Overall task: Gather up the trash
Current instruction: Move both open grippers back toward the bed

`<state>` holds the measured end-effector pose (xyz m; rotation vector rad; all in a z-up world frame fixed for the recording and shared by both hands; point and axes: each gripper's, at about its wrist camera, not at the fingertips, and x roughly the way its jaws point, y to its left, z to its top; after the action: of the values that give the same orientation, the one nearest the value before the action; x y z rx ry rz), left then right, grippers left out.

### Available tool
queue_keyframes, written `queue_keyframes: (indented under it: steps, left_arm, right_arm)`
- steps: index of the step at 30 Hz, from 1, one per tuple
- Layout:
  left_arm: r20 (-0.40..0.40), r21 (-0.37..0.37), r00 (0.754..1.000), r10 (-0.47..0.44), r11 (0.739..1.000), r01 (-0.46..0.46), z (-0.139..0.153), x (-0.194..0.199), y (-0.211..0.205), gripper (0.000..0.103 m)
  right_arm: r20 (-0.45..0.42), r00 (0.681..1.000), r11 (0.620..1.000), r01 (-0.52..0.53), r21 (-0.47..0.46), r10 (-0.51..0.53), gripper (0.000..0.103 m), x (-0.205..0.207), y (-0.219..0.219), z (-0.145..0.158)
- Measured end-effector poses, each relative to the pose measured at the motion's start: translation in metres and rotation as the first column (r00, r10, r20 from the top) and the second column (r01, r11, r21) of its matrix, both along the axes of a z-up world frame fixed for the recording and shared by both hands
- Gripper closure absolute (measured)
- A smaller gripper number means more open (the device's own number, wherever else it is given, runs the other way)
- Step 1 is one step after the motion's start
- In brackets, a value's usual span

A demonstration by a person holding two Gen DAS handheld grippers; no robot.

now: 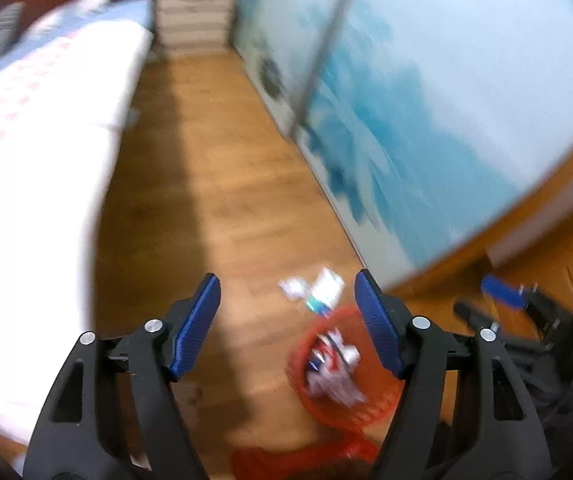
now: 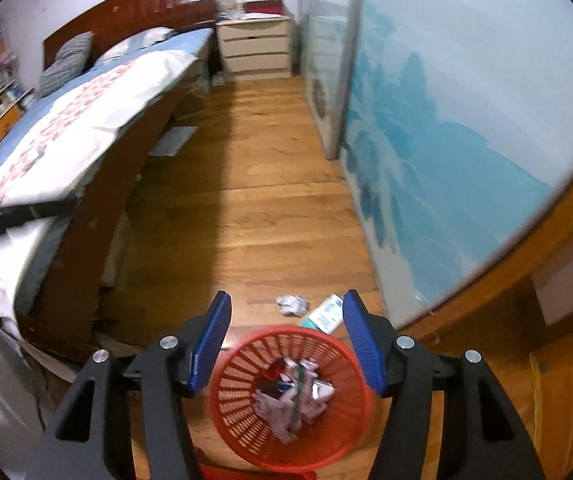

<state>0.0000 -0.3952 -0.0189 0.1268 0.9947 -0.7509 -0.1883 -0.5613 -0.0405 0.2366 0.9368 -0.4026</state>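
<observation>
Both grippers hang above the wooden floor (image 2: 270, 208) of a bedroom, between the bed (image 2: 86, 120) and a blue-patterned sliding door (image 2: 466, 128). The right gripper (image 2: 286, 340) has its fingers spread wide and holds nothing; below and between them stands a red basket (image 2: 226, 400), already part filled with crumpled paper and wrappers. The left gripper (image 1: 288, 324) is likewise wide and empty, though its view is smeared by motion; the basket (image 1: 366, 412) shows there low and to the right, partly hidden behind the right-hand finger. Two pieces of trash are not yet collected: a crumpled paper ball (image 2: 292, 305) and, just beside it toward the door, a small flat carton (image 2: 326, 314), both lying on the floor just beyond the basket's far rim. In the left view the same two pieces appear only as a pale blur beyond the basket. The step in hand looks like the gap between picks: nothing is gripped, and the loose pieces lie ahead. The next move probably calls for one gripper to go forward past the basket and drop low over the paper ball, with the fingers straddling it before closing; the ball is soft and should crush into a grip easily. The carton lies flat near the door's bottom rail, so it may need a finger edged under or a pinch on a raised edge.
</observation>
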Motion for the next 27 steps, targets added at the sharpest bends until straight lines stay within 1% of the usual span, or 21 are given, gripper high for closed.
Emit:
queue_keyframes:
  steps: [2,3,5,8,9,10,12,15,18,19,21,23,24,25,26,27]
  left_arm:
    - [0.050,-0.035,0.996,0.079,0.996,-0.077,0.024,0.016,0.035,0.030]
    - [0.072,-0.054,0.990,0.123,0.991,-0.120,0.035,0.025,0.055,0.029]
    - [0.107,-0.084,0.970,0.217,0.974,-0.209,0.054,0.040,0.099,0.027]
    - [0.133,-0.105,0.940,0.313,0.948,-0.301,0.068,0.054,0.149,0.027]
    - [0.144,-0.109,0.924,0.354,0.934,-0.341,0.069,0.061,0.172,0.026]
    - [0.148,-0.108,0.915,0.376,0.926,-0.363,0.067,0.066,0.184,0.026]
    - [0.151,-0.094,0.888,0.435,0.900,-0.425,0.060,0.081,0.219,0.025]
    - [0.151,-0.074,0.860,0.488,0.873,-0.482,0.046,0.103,0.259,0.025]
    - [0.163,-0.053,0.841,0.516,0.856,-0.514,0.032,0.132,0.293,0.025]
    - [0.164,-0.051,0.843,0.513,0.857,-0.512,0.026,0.142,0.304,0.024]
    - [0.134,-0.053,0.857,0.498,0.867,-0.496,0.012,0.167,0.311,0.024]
    - [0.069,-0.073,0.876,0.477,0.879,-0.472,-0.005,0.190,0.316,0.024]
    - [0.027,-0.100,0.882,0.470,0.879,-0.465,-0.015,0.203,0.319,0.024]
    - [-0.024,-0.124,0.882,0.471,0.874,-0.471,-0.025,0.216,0.323,0.024]
    - [-0.073,-0.141,0.875,0.479,0.864,-0.484,-0.034,0.226,0.324,0.024]
    - [-0.147,-0.162,0.861,0.487,0.847,-0.507,-0.048,0.242,0.326,0.024]
  right_arm:
    - [0.022,0.999,0.999,-0.042,-0.006,0.042,0.044,0.019,0.015,0.008]
    - [0.035,0.998,0.998,-0.060,-0.009,0.061,0.044,0.028,0.023,0.012]
    - [0.063,0.994,0.996,-0.093,-0.016,0.094,0.043,0.047,0.038,0.022]
    - [0.098,0.986,0.990,-0.138,-0.008,0.138,0.042,0.081,0.061,0.033]
    - [0.113,0.982,0.988,-0.151,0.005,0.150,0.042,0.093,0.068,0.036]
    - [0.129,0.978,0.985,-0.168,0.025,0.163,0.041,0.106,0.074,0.039]
    - [0.156,0.970,0.979,-0.197,0.059,0.186,0.041,0.135,0.085,0.044]
    - [0.200,0.953,0.962,-0.252,0.108,0.227,0.041,0.185,0.106,0.052]
    - [0.239,0.932,0.932,-0.316,0.175,0.271,0.041,0.242,0.129,0.060]
    - [0.246,0.925,0.920,-0.339,0.195,0.289,0.041,0.264,0.138,0.063]
    - [0.265,0.909,0.890,-0.386,0.242,0.322,0.040,0.305,0.156,0.065]
    - [0.269,0.891,0.858,-0.434,0.276,0.364,0.039,0.350,0.178,0.064]
    - [0.272,0.885,0.845,-0.450,0.290,0.378,0.039,0.370,0.189,0.062]
    - [0.264,0.880,0.832,-0.464,0.305,0.394,0.039,0.390,0.199,0.058]
    - [0.259,0.876,0.815,-0.476,0.330,0.407,0.039,0.412,0.210,0.052]
    - [0.254,0.875,0.808,-0.480,0.341,0.412,0.039,0.432,0.220,0.047]
